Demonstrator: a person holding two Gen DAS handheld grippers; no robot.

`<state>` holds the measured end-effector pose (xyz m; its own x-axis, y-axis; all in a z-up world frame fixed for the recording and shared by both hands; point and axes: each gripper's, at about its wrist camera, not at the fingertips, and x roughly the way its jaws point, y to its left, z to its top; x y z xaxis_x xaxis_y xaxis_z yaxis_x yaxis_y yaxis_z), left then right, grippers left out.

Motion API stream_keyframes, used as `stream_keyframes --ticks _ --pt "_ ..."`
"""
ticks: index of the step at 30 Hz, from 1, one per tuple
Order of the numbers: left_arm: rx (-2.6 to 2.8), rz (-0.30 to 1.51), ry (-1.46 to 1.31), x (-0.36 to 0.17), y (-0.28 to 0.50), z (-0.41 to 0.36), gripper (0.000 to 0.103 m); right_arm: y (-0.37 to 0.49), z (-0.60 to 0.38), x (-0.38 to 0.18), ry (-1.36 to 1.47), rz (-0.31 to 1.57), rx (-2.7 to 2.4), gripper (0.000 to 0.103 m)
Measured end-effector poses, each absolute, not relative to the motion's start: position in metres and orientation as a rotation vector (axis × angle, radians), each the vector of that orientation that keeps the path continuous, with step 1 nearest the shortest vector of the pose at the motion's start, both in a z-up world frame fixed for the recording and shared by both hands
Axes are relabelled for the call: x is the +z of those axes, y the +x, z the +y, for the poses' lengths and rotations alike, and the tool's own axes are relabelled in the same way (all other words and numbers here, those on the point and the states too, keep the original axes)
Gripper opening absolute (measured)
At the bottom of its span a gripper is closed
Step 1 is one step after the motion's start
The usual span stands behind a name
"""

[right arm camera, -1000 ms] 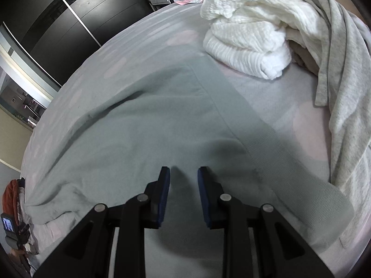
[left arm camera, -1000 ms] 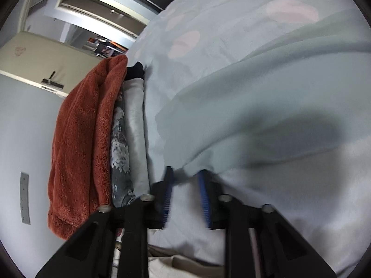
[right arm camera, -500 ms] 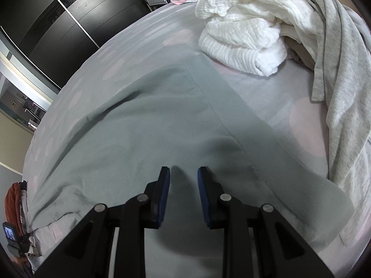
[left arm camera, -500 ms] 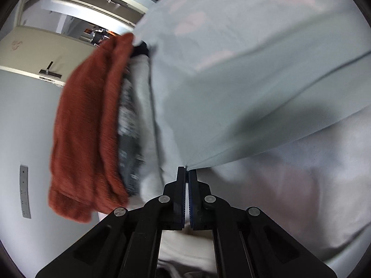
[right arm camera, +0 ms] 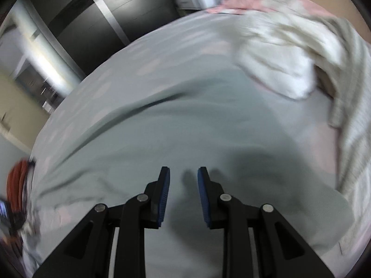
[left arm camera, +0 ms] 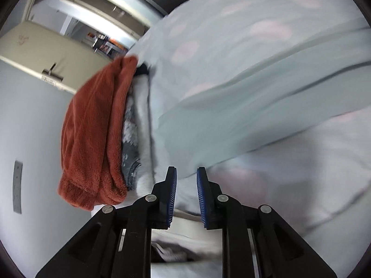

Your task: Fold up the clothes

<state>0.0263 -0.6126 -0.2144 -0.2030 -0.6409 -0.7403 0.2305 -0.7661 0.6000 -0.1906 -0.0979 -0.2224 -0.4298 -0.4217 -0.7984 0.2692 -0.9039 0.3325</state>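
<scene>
Blurred pale-green garment, left tool opening, empty, right tool spread, empty

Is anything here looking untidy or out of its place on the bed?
Yes. A white knit garment and a grey garment lie crumpled in a heap at the far right of the bed, unfolded, while the rust-red fleece sits in a folded stack at the bed's left edge.

bed, pale dotted sheet | on it: pale green garment spread flat; white knit pile; folded stack at edge
</scene>
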Motion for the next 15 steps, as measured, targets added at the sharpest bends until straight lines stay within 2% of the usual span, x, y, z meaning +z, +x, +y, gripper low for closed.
stream_keyframes --ticks 8,11,15 --pt "-2.312 -0.611 1.491 -0.21 -0.022 -0.515 0.02 -0.153 -0.203 -0.218 1.256 0.156 -2.074 0.025" --pt "-2.422 -0.635 1.499 -0.214 -0.043 -0.472 0.031 -0.138 -0.245 -0.222 1.193 0.287 -1.993 0.028" --pt "-2.5 -0.616 1.505 -0.23 -0.064 -0.44 0.033 -0.121 -0.283 -0.23 1.126 0.423 -1.939 0.034"
